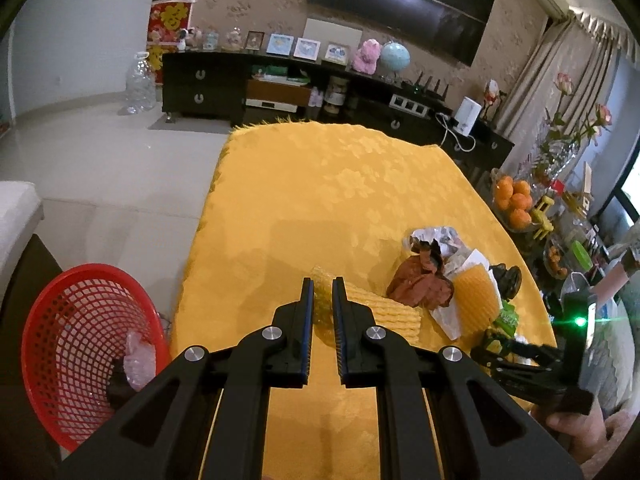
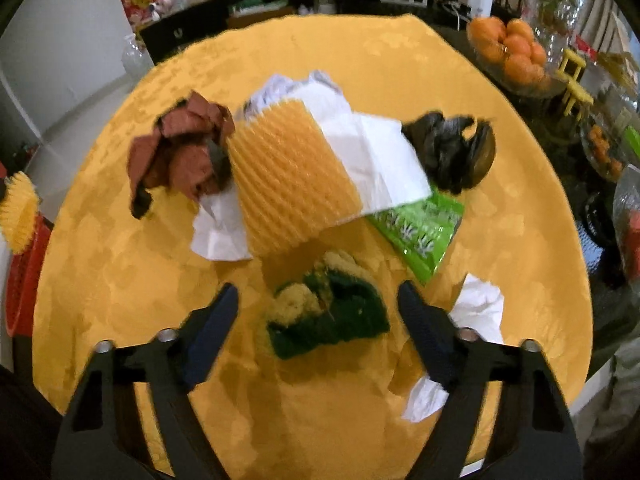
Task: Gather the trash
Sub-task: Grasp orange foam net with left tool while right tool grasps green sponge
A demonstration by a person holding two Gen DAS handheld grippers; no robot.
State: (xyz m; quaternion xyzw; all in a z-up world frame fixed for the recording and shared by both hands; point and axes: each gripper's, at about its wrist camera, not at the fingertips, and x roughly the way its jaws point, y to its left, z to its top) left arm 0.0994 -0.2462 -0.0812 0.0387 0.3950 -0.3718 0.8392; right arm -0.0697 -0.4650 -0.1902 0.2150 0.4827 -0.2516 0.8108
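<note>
Grips a small yellow foam net [image 1: 322, 308] with the left tool [image 1: 323, 282], fingers clamped tight on it above the near part of the yellow-clothed surface [image 1: 320, 184]. Shows a red basket [image 1: 72, 320] just beside that surface on the left, lower down, with a crumpled clear plastic piece [image 1: 138, 360] lying inside.

Points the right tool [image 2: 318, 290] steeply down at the surface, fingers standing apart on either side of a crumpled green-and-yellow wrapper [image 2: 328, 312], pads not touching it. Leaves a crumpled white tissue [image 2: 480, 312] lying right against the outer side of one finger.

Further back, heaps the remaining trash together on the cloth: crumpled brown paper [image 2: 180, 152], touching a large ribbed yellow foam sleeve [image 2: 292, 184], which lies on a white paper napkin [image 2: 380, 160]; then a black plastic bag [image 2: 452, 152] at the napkin's far end, and a green packet [image 2: 420, 232] partly tucked under the napkin's near edge.
</note>
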